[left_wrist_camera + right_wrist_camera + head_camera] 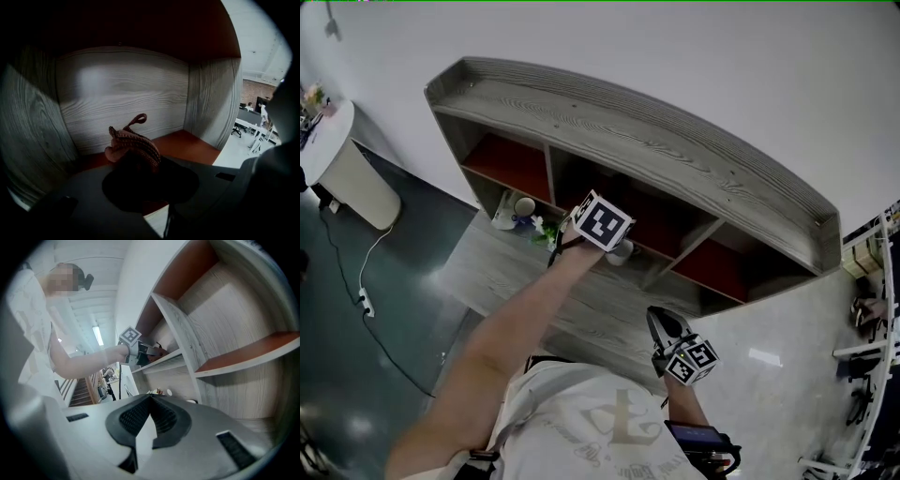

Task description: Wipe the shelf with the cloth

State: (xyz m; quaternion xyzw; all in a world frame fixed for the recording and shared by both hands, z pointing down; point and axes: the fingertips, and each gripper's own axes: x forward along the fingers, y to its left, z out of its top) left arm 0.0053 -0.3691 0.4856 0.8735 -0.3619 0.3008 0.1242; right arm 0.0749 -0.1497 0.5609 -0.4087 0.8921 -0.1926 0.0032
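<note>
The shelf unit (pixel 656 141) is grey wood with orange-red shelf boards. My left gripper (pixel 598 225) reaches into its middle compartment. In the left gripper view the left gripper (pixel 140 164) is shut on a bunched brown knitted cloth (pixel 133 140) with a small loop on top. The cloth sits over the orange shelf board (pixel 190 143), close to the grey back wall (pixel 122 93). My right gripper (pixel 667 330) hangs low beside my body, away from the shelf. Seen in its own view, the right gripper (pixel 150 398) is shut with nothing in it.
A white cup (pixel 524 205) and small items stand in the lower left compartment. A white round stand (pixel 356 178) and a floor cable (pixel 366 281) lie at the left. A metal rack (pixel 872 356) is at the right. Upright dividers (pixel 213 103) close in the compartment.
</note>
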